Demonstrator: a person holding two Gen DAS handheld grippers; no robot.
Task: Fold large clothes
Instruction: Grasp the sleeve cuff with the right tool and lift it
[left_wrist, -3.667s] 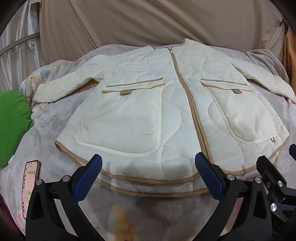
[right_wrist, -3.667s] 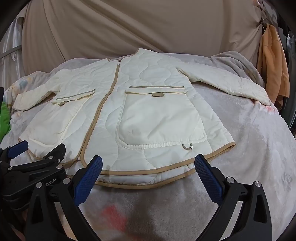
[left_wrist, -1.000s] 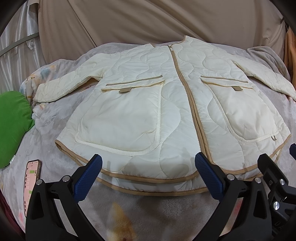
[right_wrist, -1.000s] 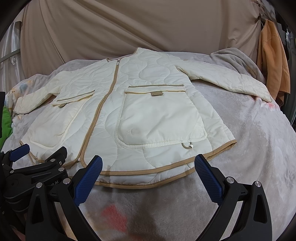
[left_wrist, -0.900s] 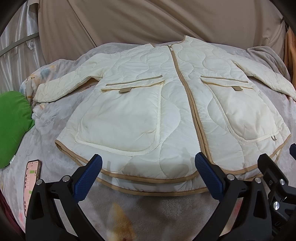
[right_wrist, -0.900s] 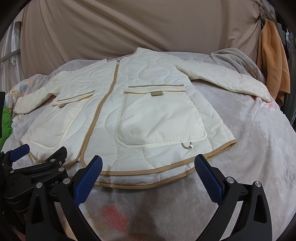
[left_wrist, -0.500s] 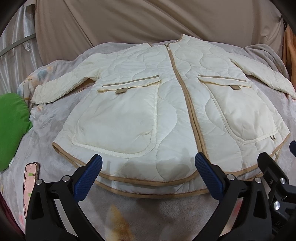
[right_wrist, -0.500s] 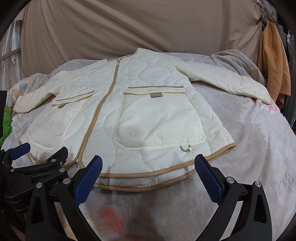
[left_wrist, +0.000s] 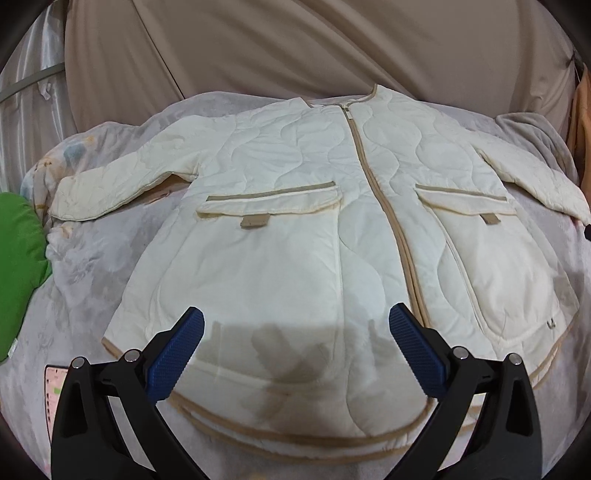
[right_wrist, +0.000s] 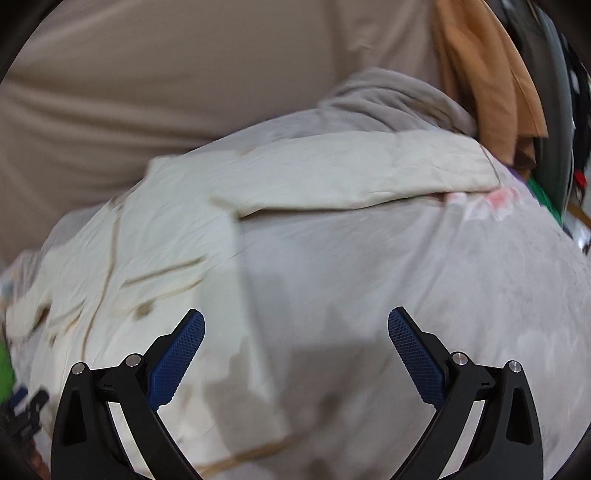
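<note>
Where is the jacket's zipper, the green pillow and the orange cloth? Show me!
zipper (left_wrist: 384, 206), left wrist view, on the tan strip down the jacket's front.
green pillow (left_wrist: 18, 266), left wrist view, on the middle of its visible part at the left edge.
orange cloth (right_wrist: 480, 74), right wrist view, on its hanging folds, upper right.

Both rigs look like twins. The left black plastic two-finger gripper (left_wrist: 295, 350) has chunky angular arms with triangular cutouts, and each finger ends in a dark blue pad with a fine ribbed texture (left_wrist: 175, 356). Just behind each pad sit two shiny silver screw heads. The right black plastic two-finger gripper (right_wrist: 295, 350) has identical blue pads (right_wrist: 415, 360), cutouts and screws.
</note>
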